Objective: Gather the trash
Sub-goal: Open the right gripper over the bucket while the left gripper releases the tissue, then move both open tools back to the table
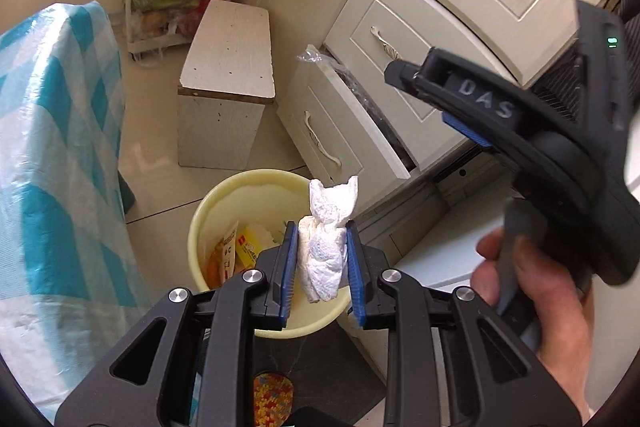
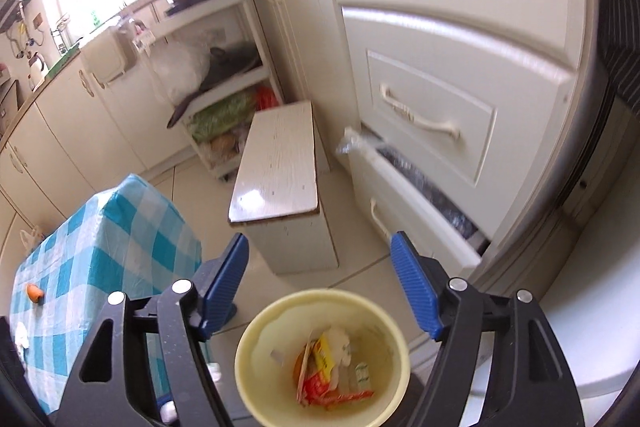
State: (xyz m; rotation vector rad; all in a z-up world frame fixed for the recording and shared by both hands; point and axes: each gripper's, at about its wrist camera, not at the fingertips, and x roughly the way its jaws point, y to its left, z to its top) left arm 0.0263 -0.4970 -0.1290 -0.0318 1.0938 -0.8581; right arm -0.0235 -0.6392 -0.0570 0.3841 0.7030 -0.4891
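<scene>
A crumpled white paper napkin [image 1: 326, 243] is pinched between the blue pads of my left gripper [image 1: 322, 263], which hangs above the pale yellow trash bin [image 1: 208, 211]. The bin [image 2: 256, 379] holds wrappers in yellow, orange and red [image 2: 324, 371]. My right gripper [image 2: 328, 291] stands open over the bin with nothing between its fingers. In the left wrist view the right gripper [image 1: 520, 123] shows at the right, held by a person's hand [image 1: 532, 291].
A table with a blue-and-white checked cloth [image 2: 108, 259] stands left of the bin. A white box-like stool [image 2: 280, 167] sits behind it. Cream drawers [image 2: 436, 123] are at the right, the lowest one [image 2: 404, 227] pulled partly out. A shelf rack with bagged food [image 2: 224, 107] stands farther back.
</scene>
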